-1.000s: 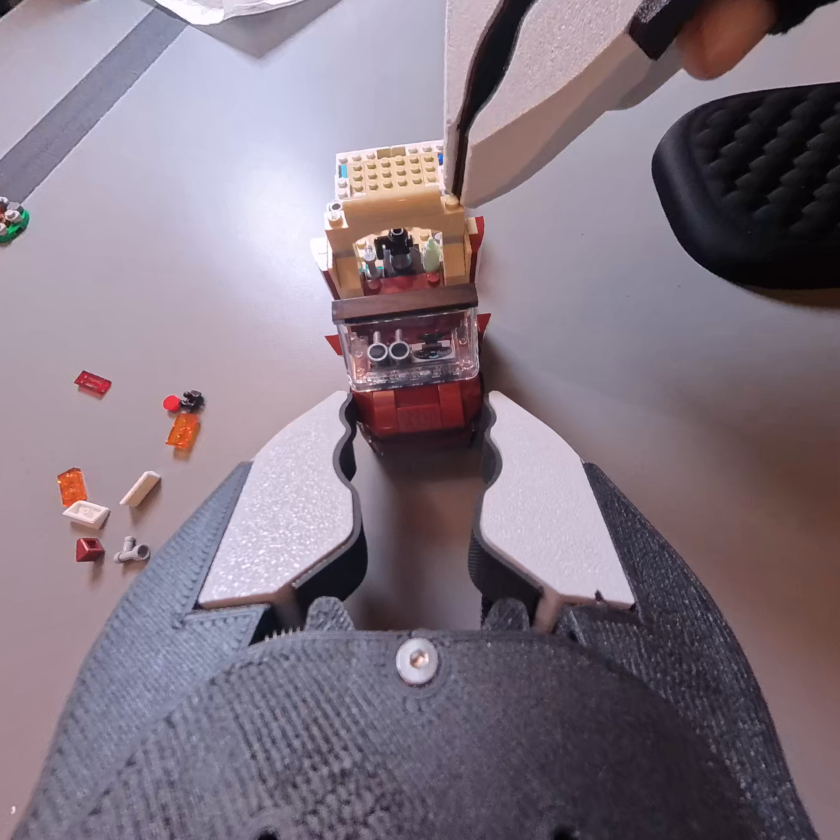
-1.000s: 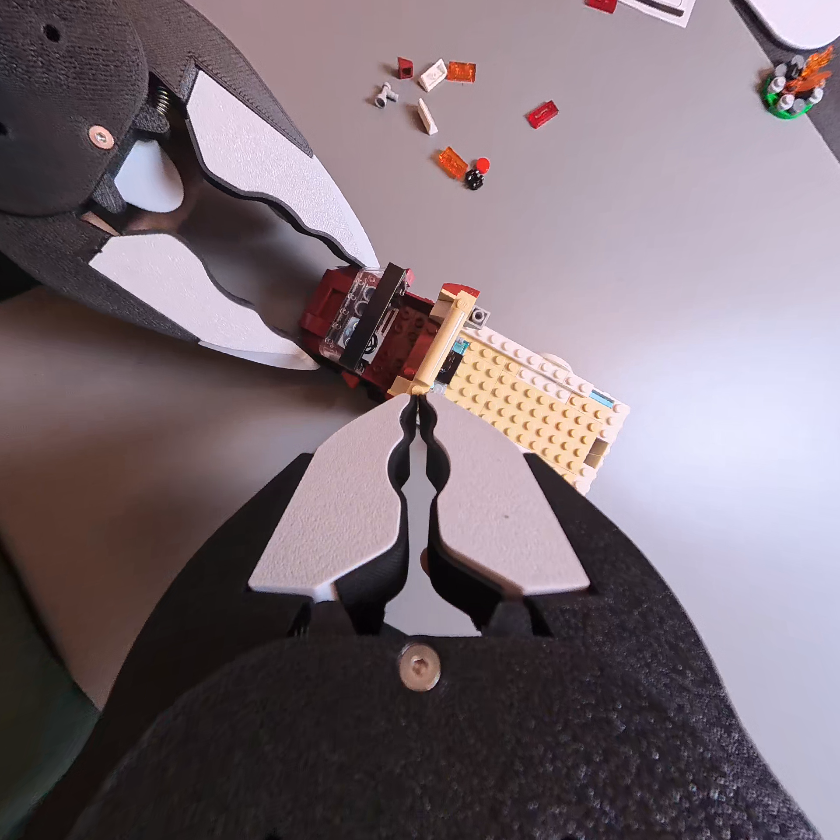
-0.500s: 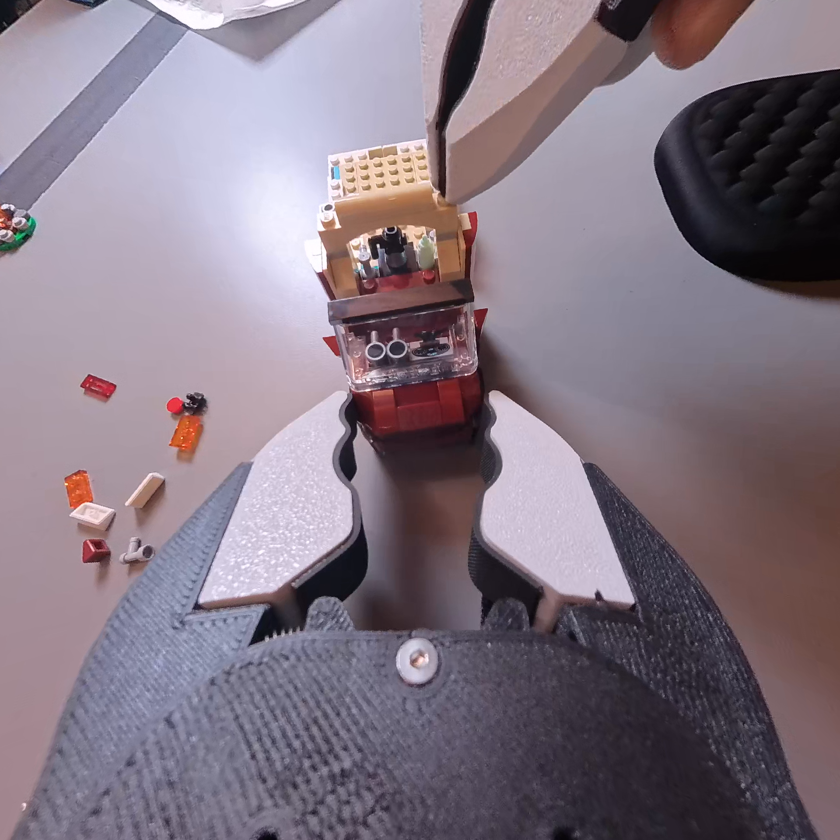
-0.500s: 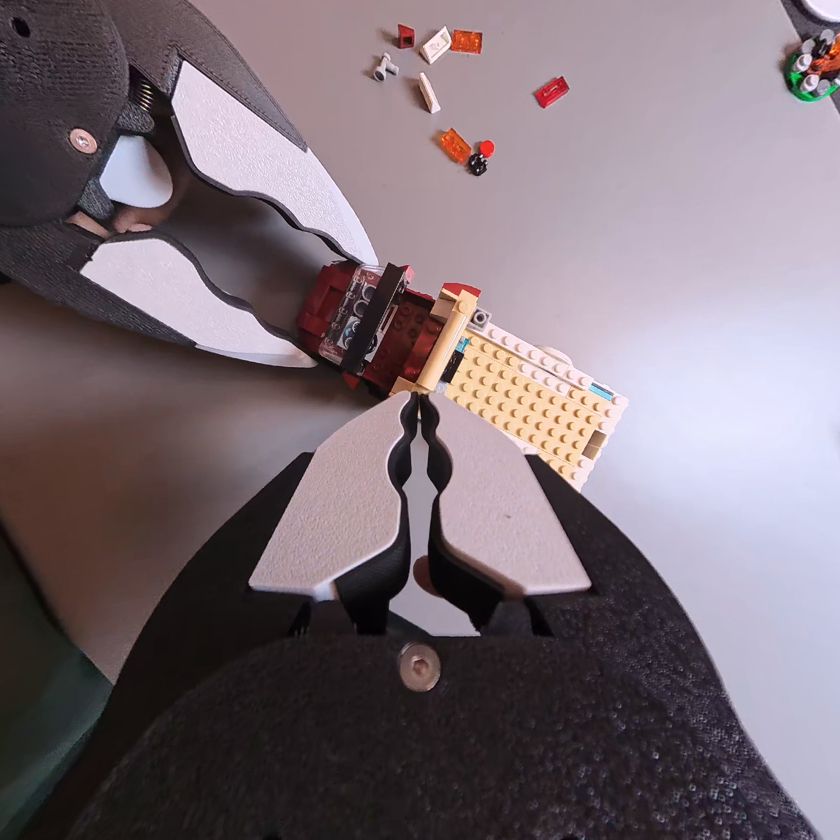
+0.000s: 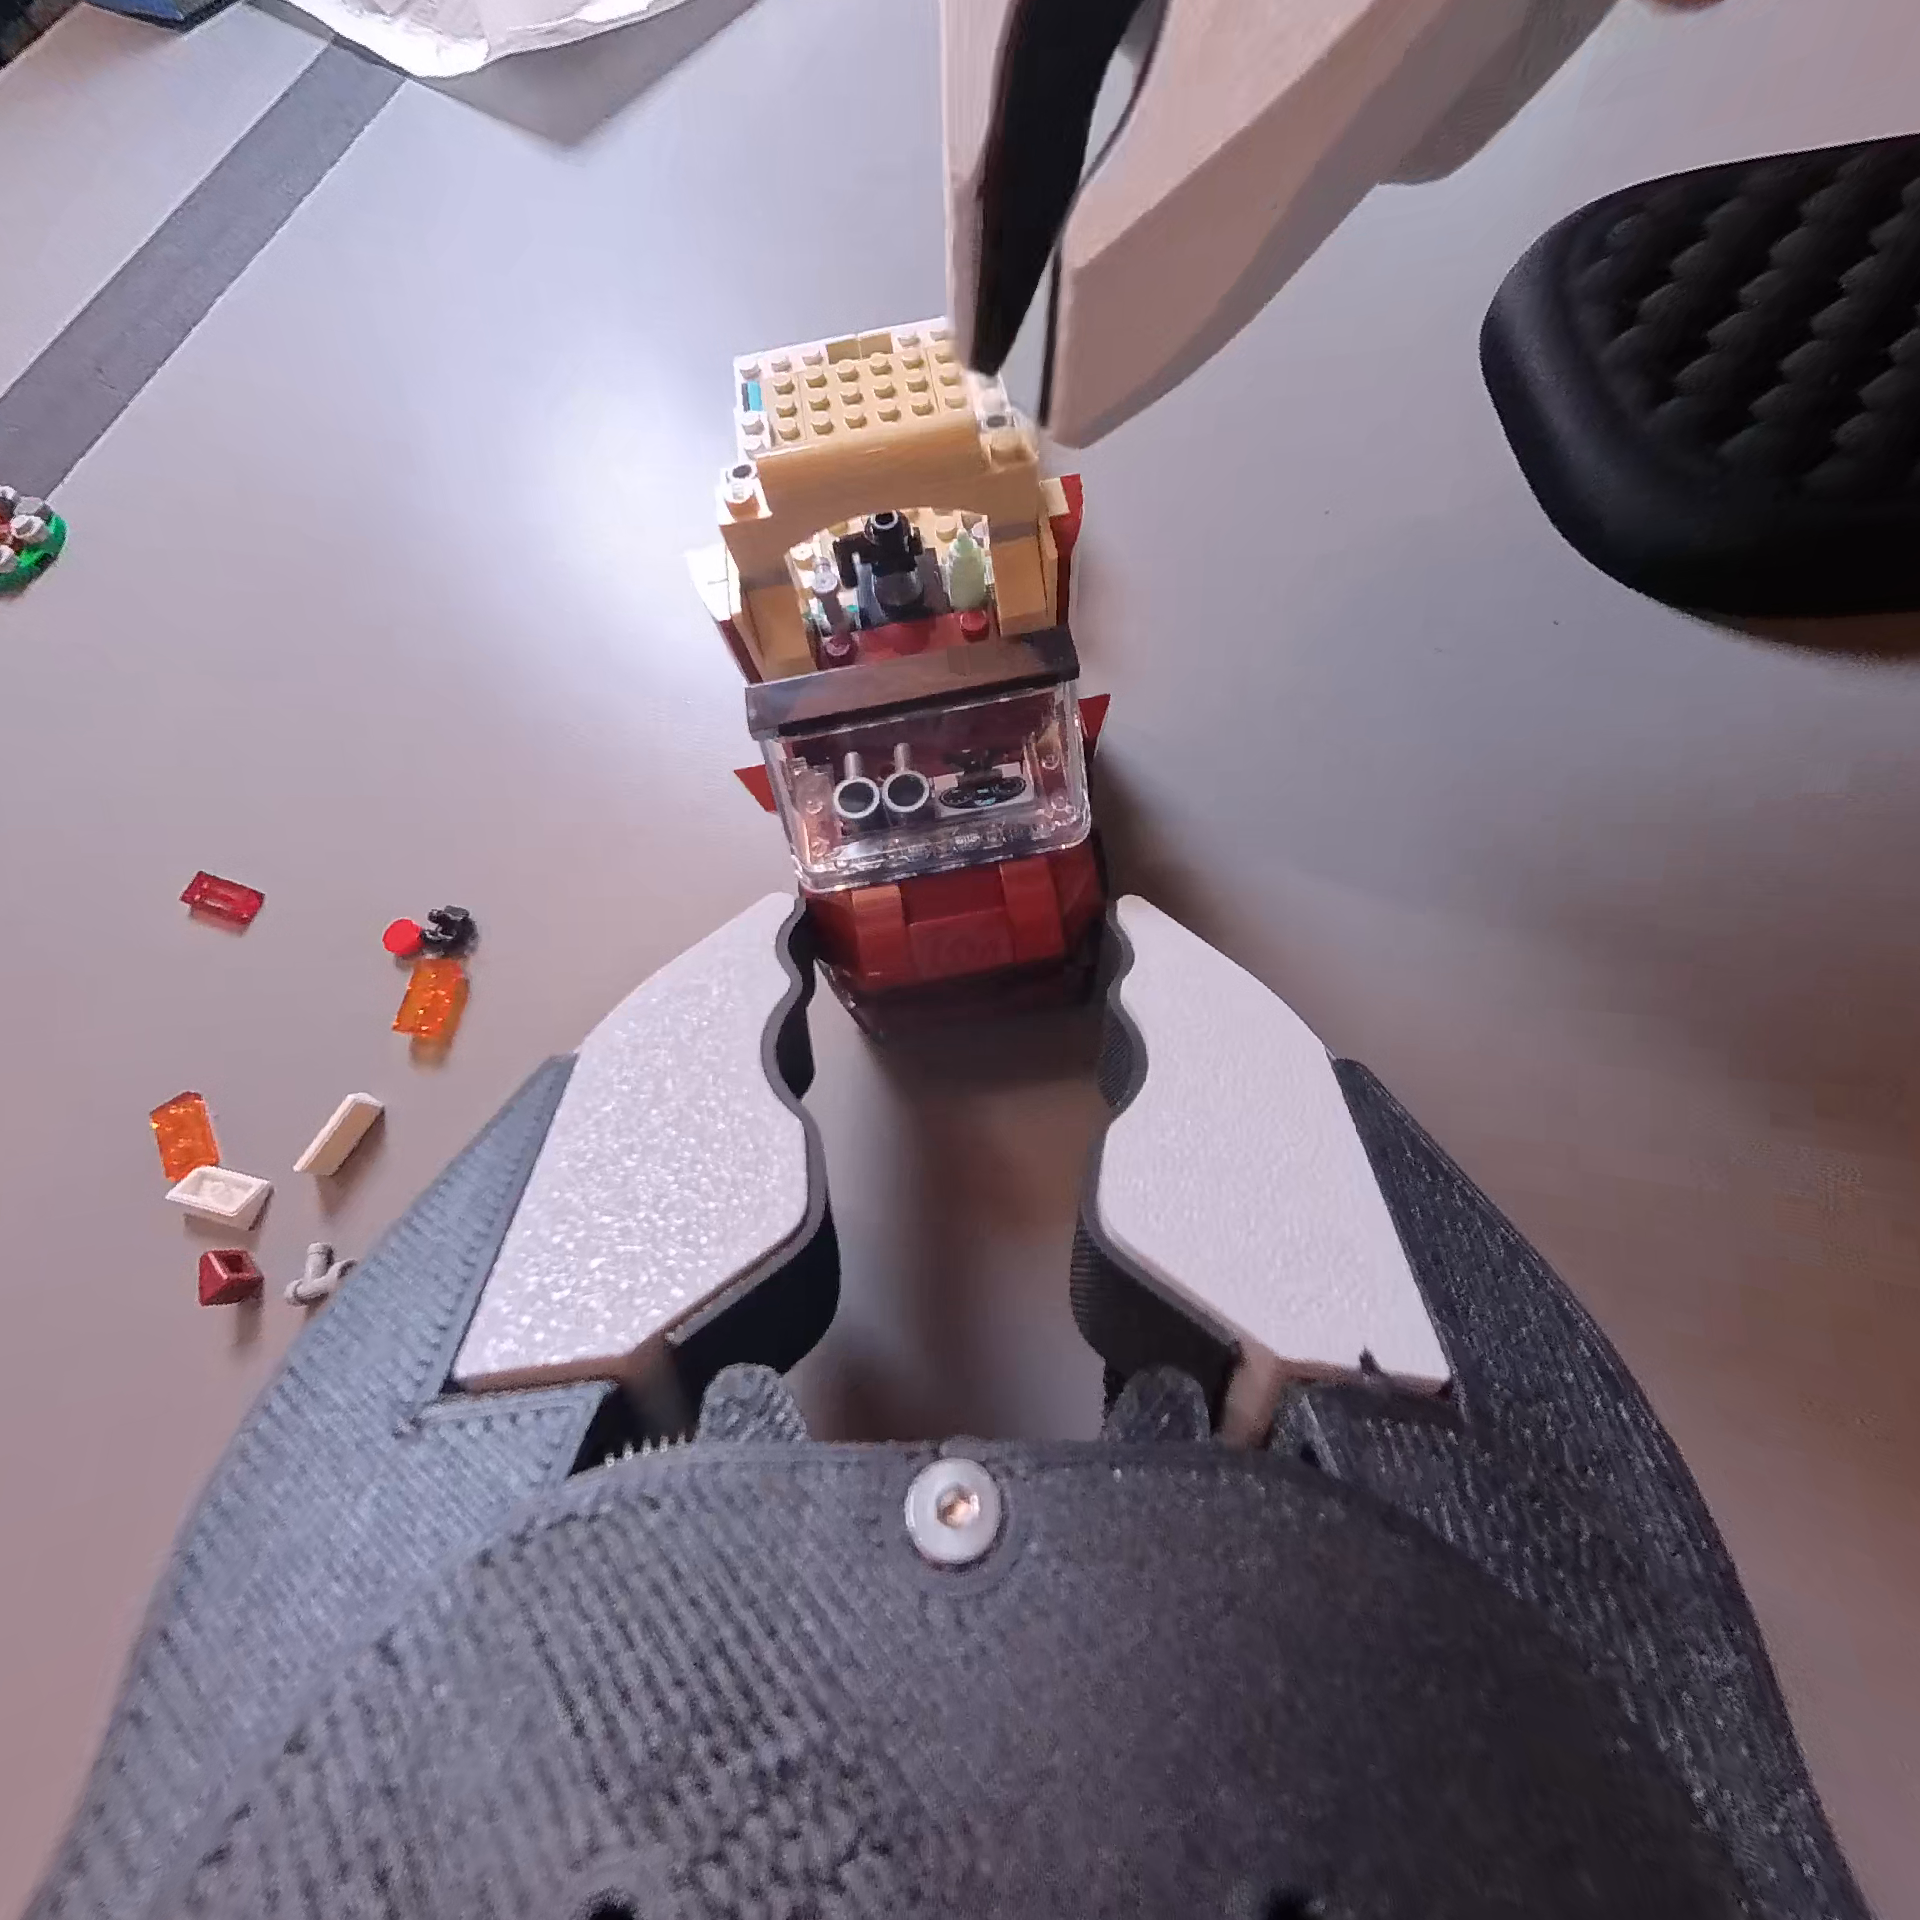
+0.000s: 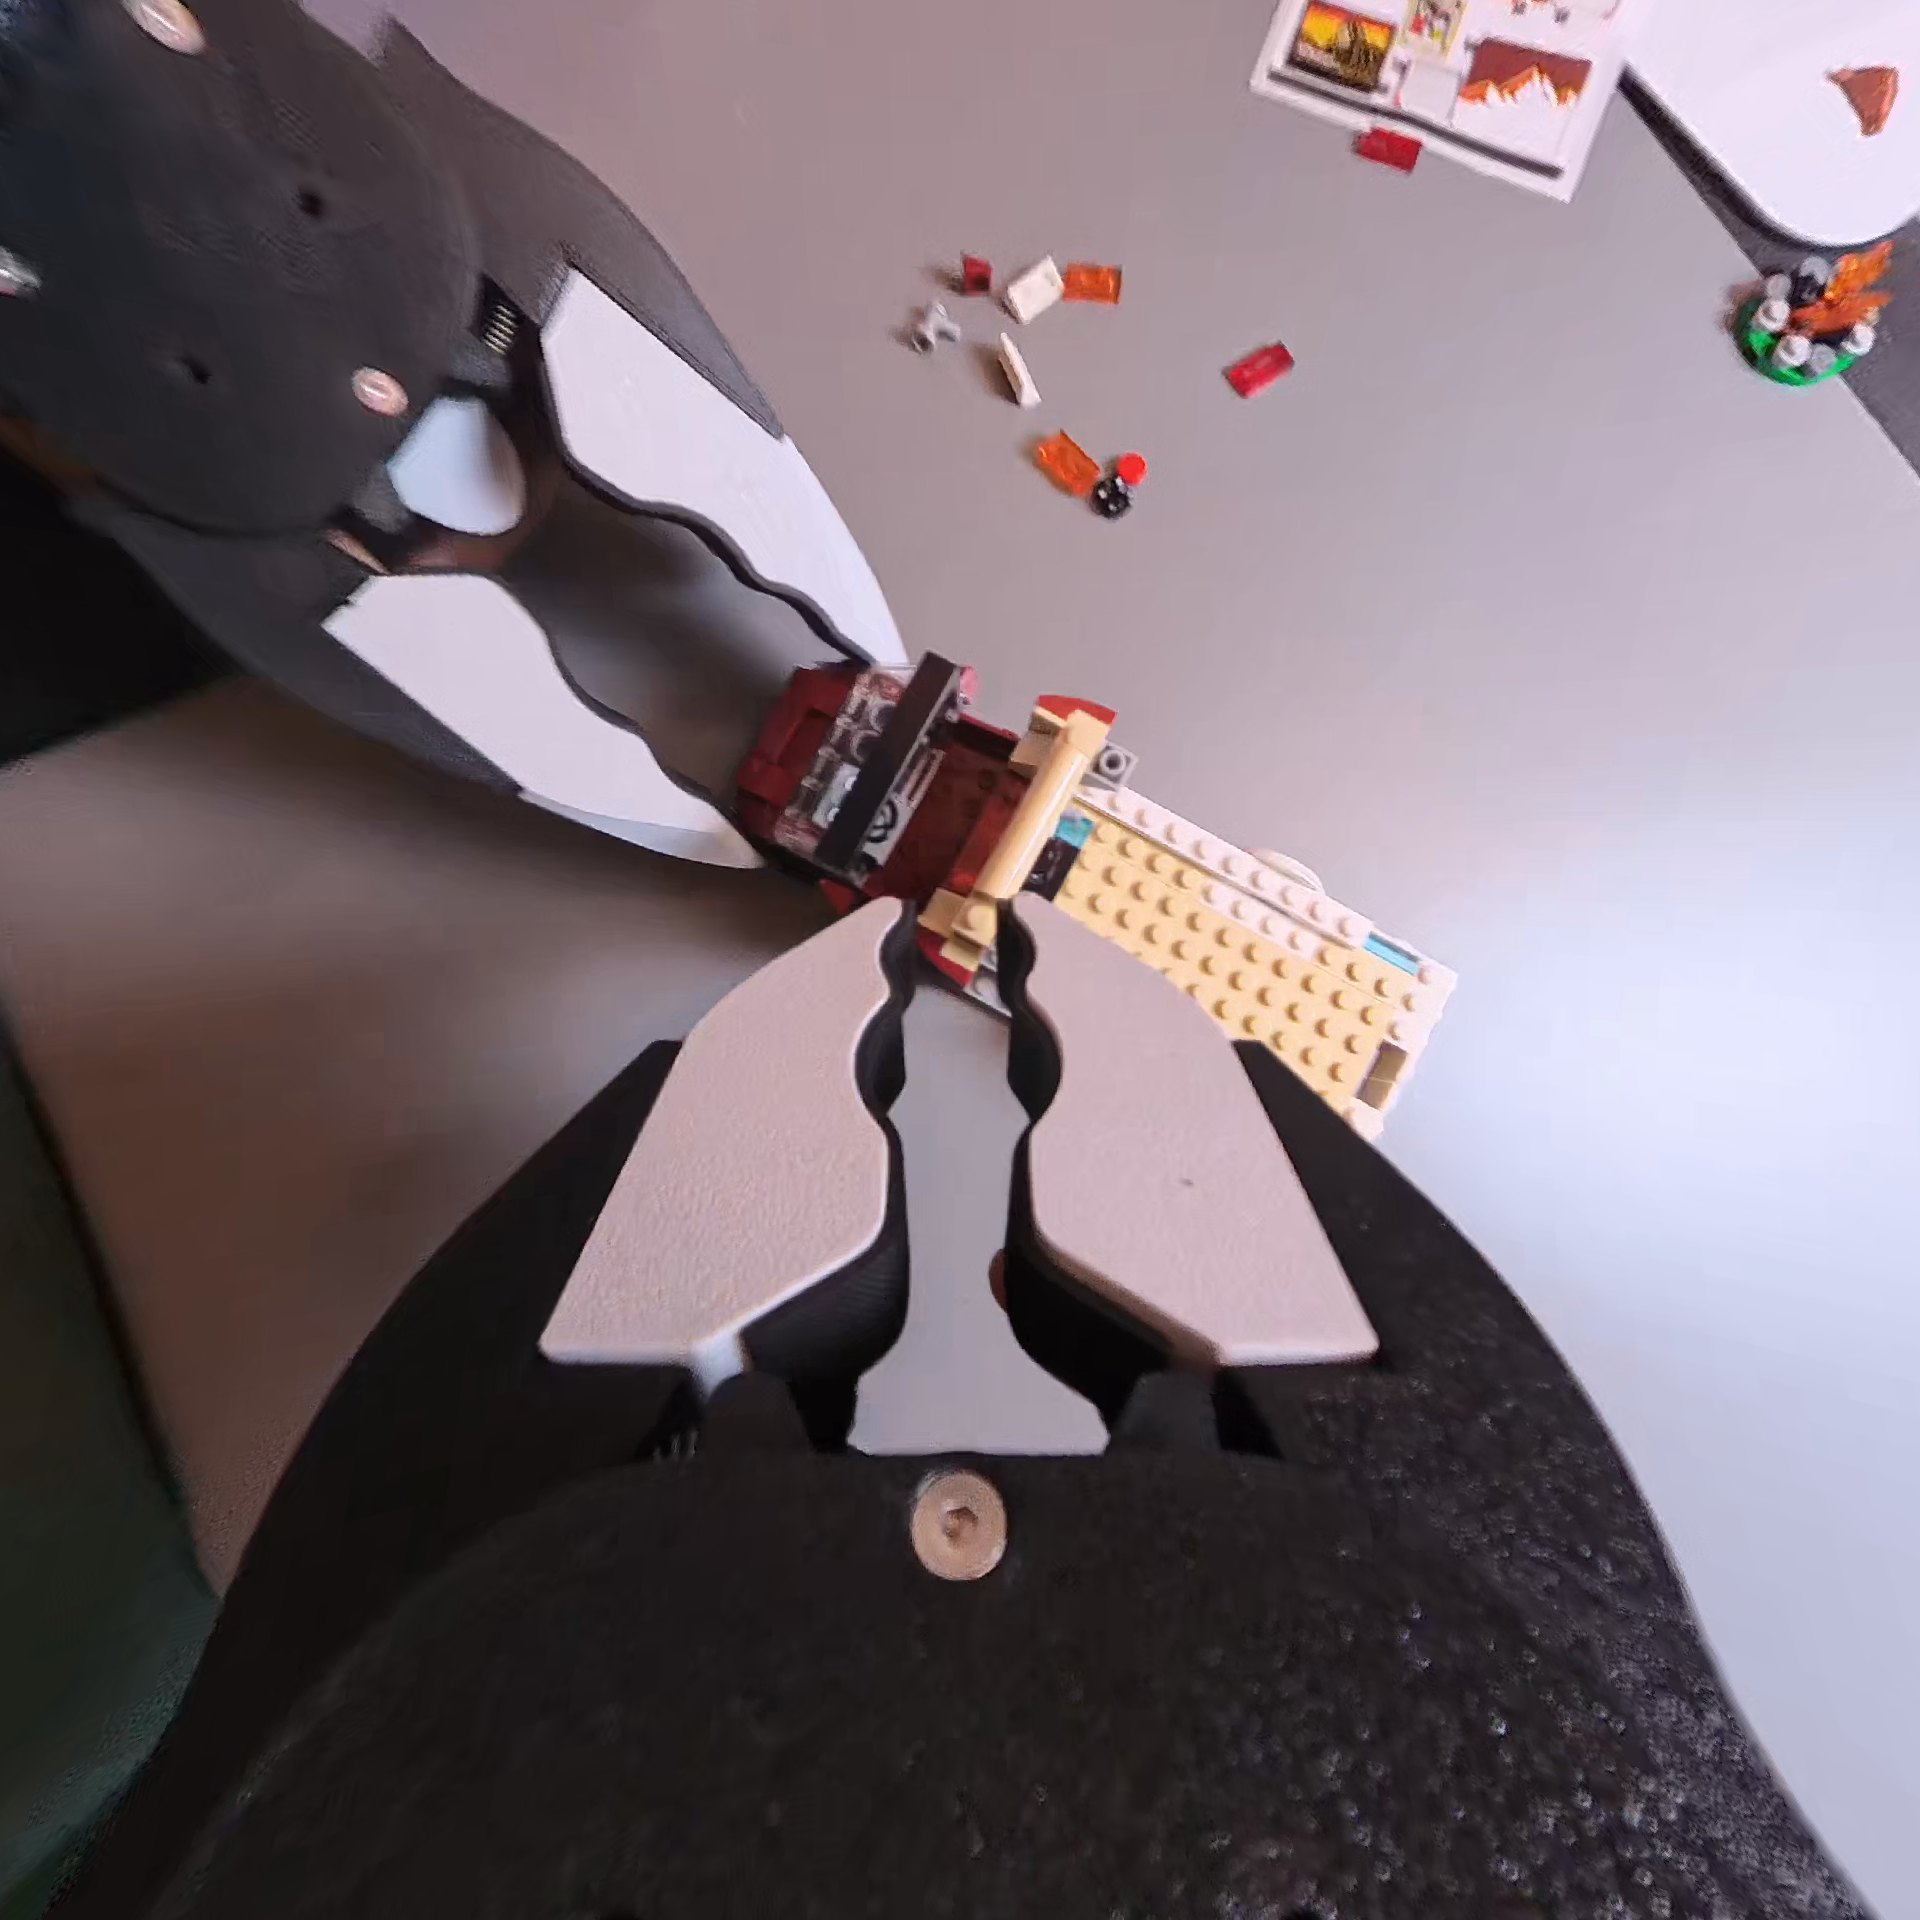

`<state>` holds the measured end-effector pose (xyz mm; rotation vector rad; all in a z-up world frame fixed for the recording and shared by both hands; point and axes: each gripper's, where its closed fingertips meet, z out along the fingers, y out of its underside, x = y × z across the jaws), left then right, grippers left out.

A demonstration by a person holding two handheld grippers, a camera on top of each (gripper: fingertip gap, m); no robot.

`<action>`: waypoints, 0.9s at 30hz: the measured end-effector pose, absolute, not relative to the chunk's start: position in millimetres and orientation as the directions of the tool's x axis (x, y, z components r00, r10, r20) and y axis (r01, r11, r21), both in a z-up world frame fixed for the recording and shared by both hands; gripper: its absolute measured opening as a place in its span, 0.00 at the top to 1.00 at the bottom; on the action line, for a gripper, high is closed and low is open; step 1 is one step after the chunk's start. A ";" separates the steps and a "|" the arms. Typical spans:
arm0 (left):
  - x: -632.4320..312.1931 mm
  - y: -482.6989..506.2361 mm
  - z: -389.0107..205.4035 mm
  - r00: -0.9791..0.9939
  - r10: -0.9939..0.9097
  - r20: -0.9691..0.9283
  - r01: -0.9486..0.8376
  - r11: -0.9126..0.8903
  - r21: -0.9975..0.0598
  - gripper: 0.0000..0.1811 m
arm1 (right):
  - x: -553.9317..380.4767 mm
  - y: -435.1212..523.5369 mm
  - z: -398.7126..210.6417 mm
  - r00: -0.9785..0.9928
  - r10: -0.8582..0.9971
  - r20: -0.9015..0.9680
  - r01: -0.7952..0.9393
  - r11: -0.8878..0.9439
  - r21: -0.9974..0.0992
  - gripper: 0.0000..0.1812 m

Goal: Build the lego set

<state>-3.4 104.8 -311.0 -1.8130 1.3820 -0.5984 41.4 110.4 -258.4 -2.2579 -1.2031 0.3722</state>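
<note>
The lego model [image 5: 914, 800] is a vehicle with a dark red front, a clear windshield, a tan arch and a tan studded plate behind; it lies on the grey table. My left gripper [image 5: 951, 935] is shut on its dark red front end, one finger on each side. In the right wrist view the model [image 6: 1226, 935] runs from the left gripper [image 6: 805, 753] toward the lower right. My right gripper [image 6: 954, 925] stands slightly open with the near end of the tan arch [image 6: 1049, 805] between its tips. It shows in the left wrist view [image 5: 1023, 400] above the model's right rear corner.
Several small loose pieces [image 5: 431, 997] lie left of the model, and show in the right wrist view [image 6: 1065, 462]. A small green round build [image 6: 1808, 332] and an instruction sheet [image 6: 1434, 83] lie farther off. A black textured pad [image 5: 1714, 395] lies to the right. My right fingertips sit around 8 cm from my left ones. It is some 25 cm from my left tips to the small green round build [image 6: 1808, 332].
My right gripper has opened from shut to a small gap and now straddles the arch's end. The left gripper keeps its hold on the model's front.
</note>
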 end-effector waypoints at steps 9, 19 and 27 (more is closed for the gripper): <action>-7.9 109.3 -311.1 0.143 -0.987 -0.078 -0.588 -0.021 -0.809 0.71 | 96.8 127.2 -292.3 0.384 0.910 0.157 0.750 -0.208 -0.628 0.64; -18.5 124.8 -314.2 -0.038 -0.995 -0.090 -0.580 0.095 -0.809 0.71 | 121.0 135.1 -334.1 0.177 0.984 0.006 0.860 -0.152 -0.486 0.57; -31.1 176.2 -311.2 0.257 -0.952 -0.167 -0.581 -0.014 -0.814 0.74 | 126.6 101.8 -331.9 0.487 0.873 -0.025 0.750 -0.433 -0.499 0.59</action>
